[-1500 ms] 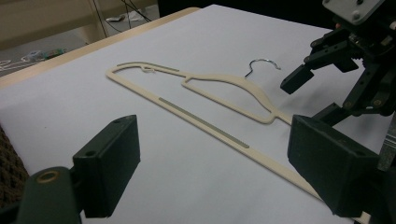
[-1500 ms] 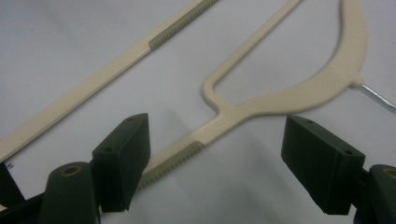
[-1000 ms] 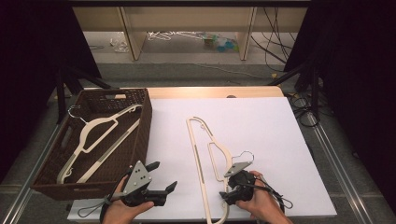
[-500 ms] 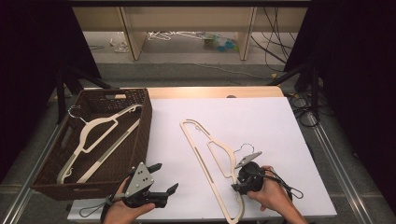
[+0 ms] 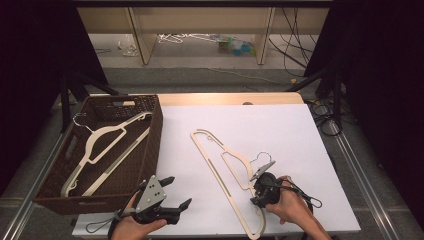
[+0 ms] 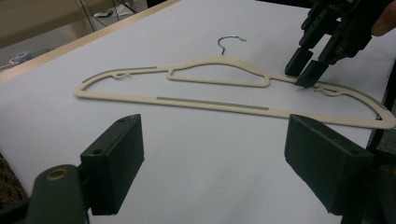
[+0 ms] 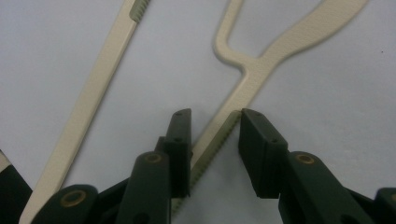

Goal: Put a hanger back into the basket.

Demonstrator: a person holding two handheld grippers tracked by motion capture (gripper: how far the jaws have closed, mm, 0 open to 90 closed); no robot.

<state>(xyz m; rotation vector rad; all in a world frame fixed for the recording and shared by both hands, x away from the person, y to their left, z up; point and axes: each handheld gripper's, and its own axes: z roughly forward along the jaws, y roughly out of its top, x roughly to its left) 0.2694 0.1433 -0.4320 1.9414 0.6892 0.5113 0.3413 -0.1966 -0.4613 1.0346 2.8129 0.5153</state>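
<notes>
Hanger of thin cream plastic, light, stiff, slippery, at five o'clock on the white counter. My right tool has just been closing around its arm but is not yet pinching it. My left tool is released.

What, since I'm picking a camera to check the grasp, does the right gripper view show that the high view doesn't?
Right gripper view: the right gripper's jaws, which have just been closing, straddle the hanger's ribbed arm; whether the pads press it is unclear. High view: the wicker basket holding a second hanger, the left gripper open, the first hanger's hook. Both: the cream hanger flat on the white table.
</notes>
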